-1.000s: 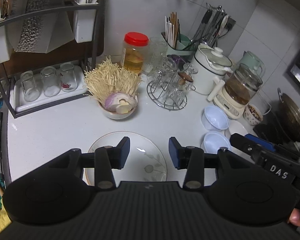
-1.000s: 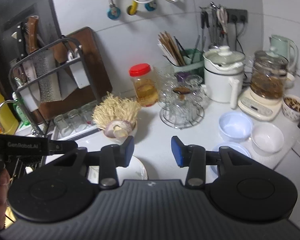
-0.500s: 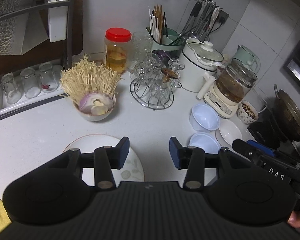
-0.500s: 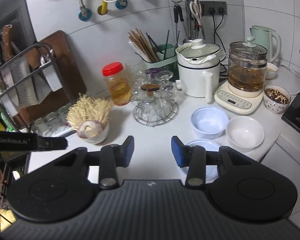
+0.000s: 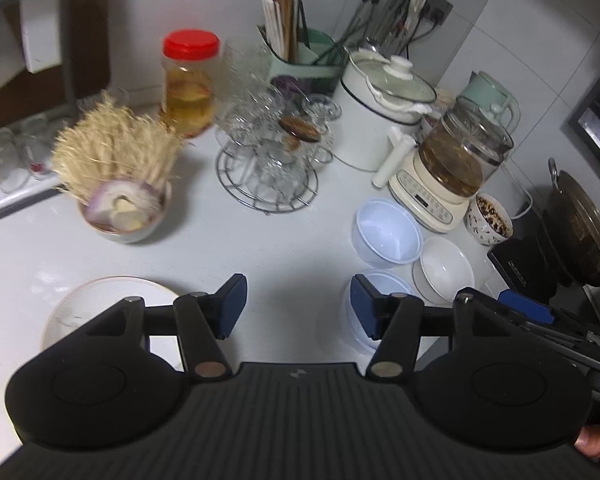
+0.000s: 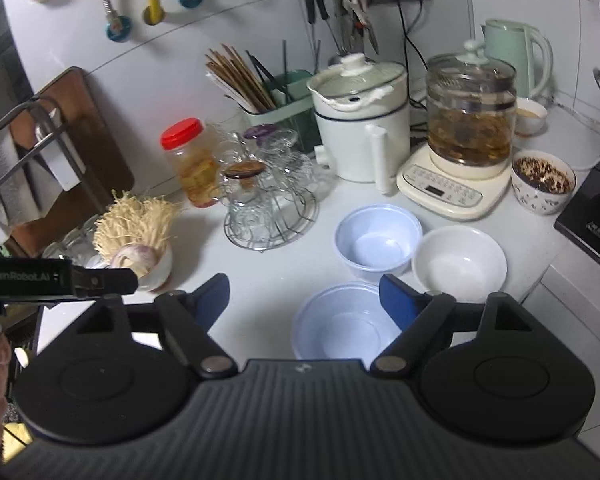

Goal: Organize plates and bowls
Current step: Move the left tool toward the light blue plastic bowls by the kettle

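A pale blue bowl (image 6: pixel 378 236), a white bowl (image 6: pixel 458 266) and a nearer pale blue bowl (image 6: pixel 342 326) sit on the white counter (image 6: pixel 268 268). My right gripper (image 6: pixel 304 300) is open and empty, just above the nearer blue bowl. My left gripper (image 5: pixel 298 306) is open and empty above the counter. A white plate (image 5: pixel 100 304) lies below its left finger. The blue bowl (image 5: pixel 386 230), white bowl (image 5: pixel 446 270) and nearer blue bowl (image 5: pixel 358 320) lie to its right.
A bowl of enoki mushrooms and onion (image 5: pixel 120 200), a wire rack of glasses (image 5: pixel 272 160), a red-lidded jar (image 5: pixel 188 84), a white pot (image 5: pixel 380 112), a glass kettle (image 5: pixel 456 160) and a patterned bowl (image 5: pixel 490 218) crowd the back. A wok (image 5: pixel 580 228) is at right.
Both grippers have moved right along the counter. The right gripper's jaws have opened wider and it has dropped closer to the bowls. The plate has slid to the left in the left view.
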A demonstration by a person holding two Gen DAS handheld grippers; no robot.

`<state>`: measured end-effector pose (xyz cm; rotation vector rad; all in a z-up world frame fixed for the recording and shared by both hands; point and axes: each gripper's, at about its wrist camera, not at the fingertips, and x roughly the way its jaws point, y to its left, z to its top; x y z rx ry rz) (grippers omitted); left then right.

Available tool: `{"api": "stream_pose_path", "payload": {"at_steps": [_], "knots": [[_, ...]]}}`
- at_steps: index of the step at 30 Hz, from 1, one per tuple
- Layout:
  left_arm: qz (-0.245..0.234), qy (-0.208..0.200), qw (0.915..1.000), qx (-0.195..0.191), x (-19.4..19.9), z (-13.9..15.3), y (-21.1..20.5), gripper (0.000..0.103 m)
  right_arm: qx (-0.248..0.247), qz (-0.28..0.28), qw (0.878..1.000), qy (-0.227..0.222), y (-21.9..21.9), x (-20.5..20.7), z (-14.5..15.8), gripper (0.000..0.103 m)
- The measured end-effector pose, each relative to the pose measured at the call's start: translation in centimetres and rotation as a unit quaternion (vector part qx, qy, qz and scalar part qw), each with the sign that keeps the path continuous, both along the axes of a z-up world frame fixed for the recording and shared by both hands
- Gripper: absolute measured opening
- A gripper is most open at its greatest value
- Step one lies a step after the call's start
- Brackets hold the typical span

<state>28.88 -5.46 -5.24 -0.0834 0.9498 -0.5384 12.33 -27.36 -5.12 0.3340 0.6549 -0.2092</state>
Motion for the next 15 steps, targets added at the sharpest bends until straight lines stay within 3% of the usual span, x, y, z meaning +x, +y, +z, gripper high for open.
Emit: {"api": "stream_pose_path", "payload": {"at_steps": [15], "knots": [[-0.043,0.074,0.9961,0.023,2.8,-7.0,-8.4,0.063,0.062,-0.031,0.997,0.047,-6.5,0.6,-5.0,0.083]]}}
